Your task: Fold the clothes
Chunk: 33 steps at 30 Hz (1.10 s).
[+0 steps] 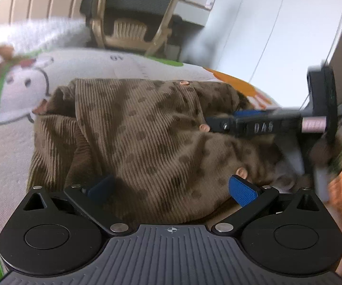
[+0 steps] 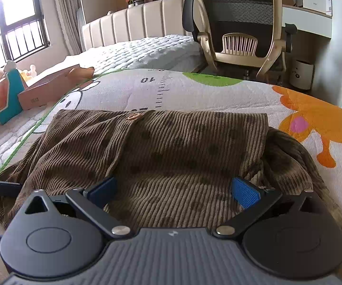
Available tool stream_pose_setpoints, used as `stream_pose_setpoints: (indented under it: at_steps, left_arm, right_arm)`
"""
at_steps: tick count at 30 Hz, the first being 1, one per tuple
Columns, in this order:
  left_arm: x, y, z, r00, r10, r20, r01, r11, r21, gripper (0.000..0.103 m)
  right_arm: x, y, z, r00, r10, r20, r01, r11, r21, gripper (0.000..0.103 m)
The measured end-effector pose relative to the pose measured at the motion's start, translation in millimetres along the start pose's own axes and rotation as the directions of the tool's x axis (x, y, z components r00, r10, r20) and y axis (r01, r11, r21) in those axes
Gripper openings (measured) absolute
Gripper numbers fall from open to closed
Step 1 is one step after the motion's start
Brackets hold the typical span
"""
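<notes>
Both the left gripper and the right gripper gape wide, holding nothing, low over a brown corduroy garment lying partly folded on a printed mat, its buttoned placket running away from the cameras. Beyond stand an office chair and a bed.

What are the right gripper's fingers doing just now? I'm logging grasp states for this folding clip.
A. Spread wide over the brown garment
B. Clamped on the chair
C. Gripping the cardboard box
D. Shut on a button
A: in the right wrist view the right gripper has its blue pads far apart, with the brown corduroy garment lying between and beneath them.
</notes>
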<state>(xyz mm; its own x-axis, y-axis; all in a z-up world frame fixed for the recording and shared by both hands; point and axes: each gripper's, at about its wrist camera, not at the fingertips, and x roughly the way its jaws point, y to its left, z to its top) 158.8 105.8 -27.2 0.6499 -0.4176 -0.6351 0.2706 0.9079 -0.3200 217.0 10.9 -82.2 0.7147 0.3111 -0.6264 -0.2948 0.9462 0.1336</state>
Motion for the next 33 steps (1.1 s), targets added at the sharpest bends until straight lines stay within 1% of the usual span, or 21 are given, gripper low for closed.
stream_pose_setpoints:
  at_steps: [1, 2, 4, 5, 8, 14, 15, 16, 17, 20, 21, 23, 26, 28, 30, 31, 33]
  left_arm:
    - [-3, 11, 9, 0.999, -0.047, 0.003, 0.047, 0.997, -0.066, 0.103]
    - [-5, 22, 18, 0.996, -0.087, 0.013, 0.088, 0.987, -0.132, 0.103]
    - [-7, 46, 36, 0.99, -0.13, 0.058, 0.14, 0.958, -0.252, 0.103]
    - [-4, 52, 43, 0.989, -0.133, 0.068, 0.146, 0.95, -0.277, 0.103]
    - [11, 68, 64, 0.992, -0.113, 0.063, 0.127, 0.943, -0.308, 0.103]
    - [37, 67, 96, 0.997, -0.046, 0.066, 0.063, 0.96, -0.273, 0.103]
    - [38, 68, 102, 0.996, -0.029, 0.085, 0.051, 0.961, -0.273, 0.103]
    - [29, 72, 108, 0.989, 0.003, 0.145, 0.039, 0.957, -0.286, 0.103]
    - [21, 76, 112, 0.983, 0.029, 0.183, 0.027, 0.954, -0.297, 0.103]
    - [6, 84, 115, 0.984, 0.057, 0.17, -0.003, 0.953, -0.302, 0.103]
    - [2, 86, 112, 0.985, 0.066, 0.158, -0.017, 0.955, -0.295, 0.103]
    - [-2, 80, 90, 0.991, 0.084, 0.1, -0.058, 0.969, -0.24, 0.103]
    - [-7, 73, 57, 0.993, 0.118, 0.014, -0.114, 0.982, -0.151, 0.103]
    - [-11, 67, 35, 0.989, 0.144, -0.041, -0.147, 0.985, -0.089, 0.103]
    - [-15, 62, 15, 0.98, 0.177, -0.089, -0.18, 0.983, -0.021, 0.103]
    - [-16, 60, 6, 0.975, 0.194, -0.104, -0.194, 0.981, 0.013, 0.103]
    - [-22, 58, -7, 0.971, 0.216, -0.104, -0.209, 0.975, 0.074, 0.103]
  right_arm:
    - [0, 0, 0, 1.0, -0.002, 0.001, 0.002, 1.0, -0.001, 0.103]
    - [0, 1, 0, 1.0, -0.004, 0.001, 0.004, 1.0, -0.003, 0.103]
    - [0, 2, -1, 1.0, -0.008, 0.003, 0.008, 1.0, -0.004, 0.103]
    - [0, 3, -1, 1.0, -0.009, 0.004, 0.009, 1.0, -0.004, 0.103]
    - [1, 4, -2, 1.0, -0.018, 0.004, 0.018, 1.0, -0.009, 0.103]
    - [1, 6, -2, 1.0, -0.027, 0.005, 0.027, 1.0, -0.016, 0.103]
    - [1, 6, -2, 1.0, -0.028, 0.006, 0.028, 0.999, -0.017, 0.103]
    - [1, 7, -2, 1.0, -0.03, 0.006, 0.03, 0.999, -0.018, 0.103]
    - [1, 7, -2, 1.0, -0.03, 0.007, 0.03, 0.999, -0.019, 0.103]
    - [1, 7, -2, 0.999, -0.031, 0.007, 0.031, 0.999, -0.02, 0.103]
    - [1, 7, -2, 0.999, -0.032, 0.007, 0.033, 0.999, -0.021, 0.103]
    - [1, 8, -1, 0.999, -0.037, 0.007, 0.037, 0.999, -0.023, 0.103]
    - [-3, 16, 1, 0.996, -0.085, 0.007, 0.085, 0.995, -0.06, 0.103]
    - [-17, 32, 5, 0.99, -0.125, 0.067, 0.133, 0.982, -0.132, 0.103]
    - [-32, 51, 11, 0.985, -0.107, 0.135, 0.132, 0.972, -0.195, 0.103]
    - [-35, 61, 13, 0.985, -0.085, 0.15, 0.117, 0.969, -0.218, 0.103]
    - [-36, 81, 16, 0.987, -0.036, 0.153, 0.075, 0.964, -0.254, 0.103]
